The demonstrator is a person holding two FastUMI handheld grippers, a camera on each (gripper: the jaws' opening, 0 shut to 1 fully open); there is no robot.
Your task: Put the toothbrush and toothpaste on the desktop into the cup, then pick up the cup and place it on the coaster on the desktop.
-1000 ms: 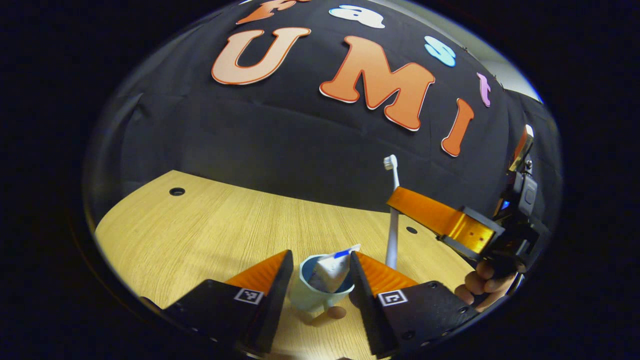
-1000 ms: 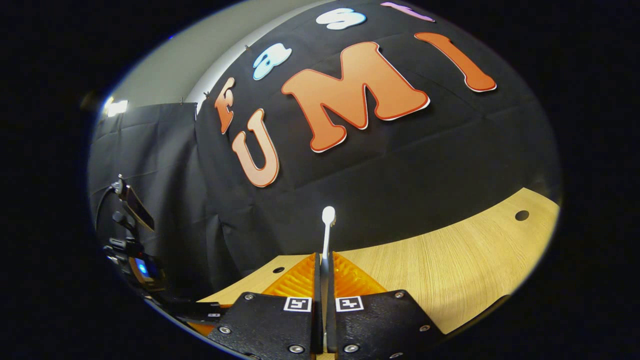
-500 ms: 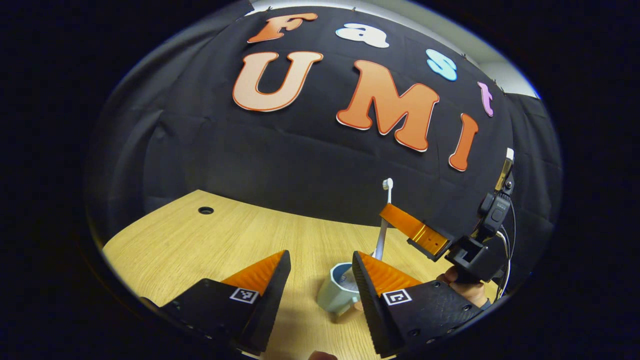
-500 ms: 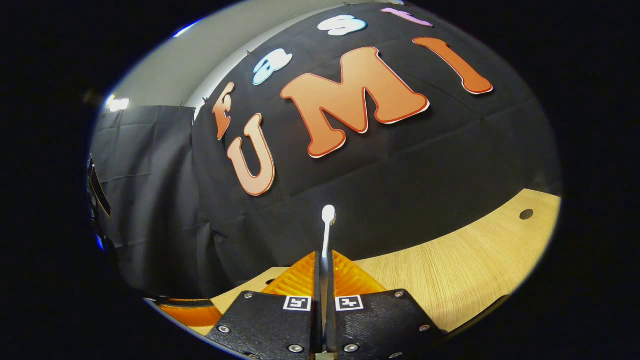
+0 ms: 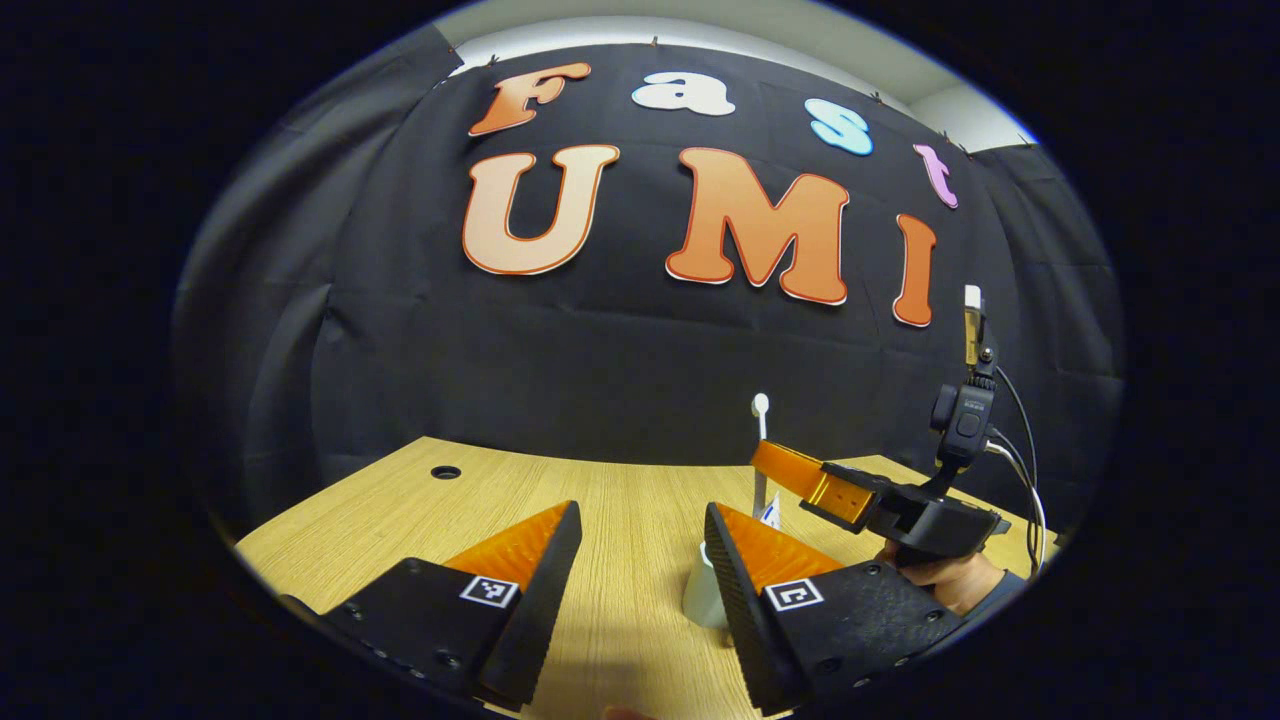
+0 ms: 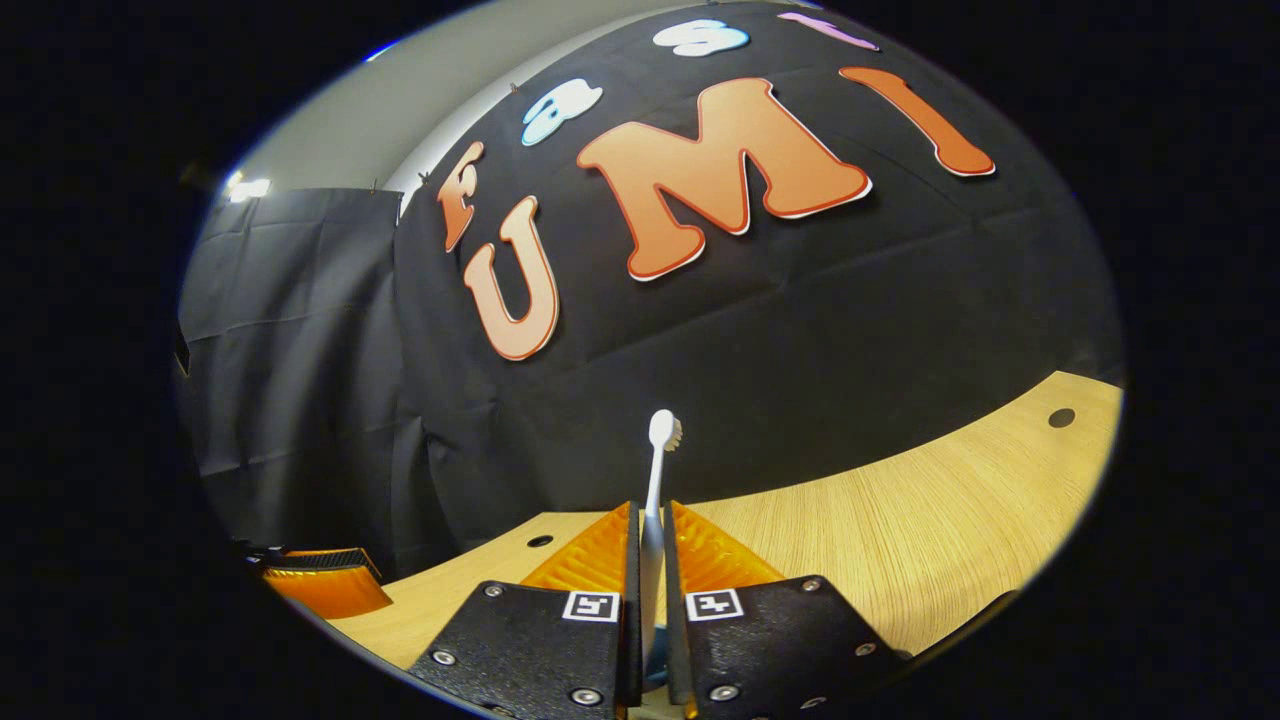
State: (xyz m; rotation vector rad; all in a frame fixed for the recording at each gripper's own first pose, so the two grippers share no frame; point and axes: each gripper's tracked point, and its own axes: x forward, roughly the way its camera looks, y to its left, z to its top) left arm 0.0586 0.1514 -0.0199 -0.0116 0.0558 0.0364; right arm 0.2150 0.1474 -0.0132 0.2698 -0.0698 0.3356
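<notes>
While upright, toothbrush (image 6: pixel 655 500) between right gripper (image 6: pixel 650 545) fingers (image 6: pixel 600 555)

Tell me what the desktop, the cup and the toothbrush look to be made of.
The light wood-grain desktop: wood or wood-look laminate, matte, with straight printed-looking grain and round cable holes. The pale blue-green cup, partly hidden behind a finger: smooth, opaque, probably plastic or ceramic; can't tell which. The slim white toothbrush: smooth plastic handle with fine bristles at the head.
</notes>
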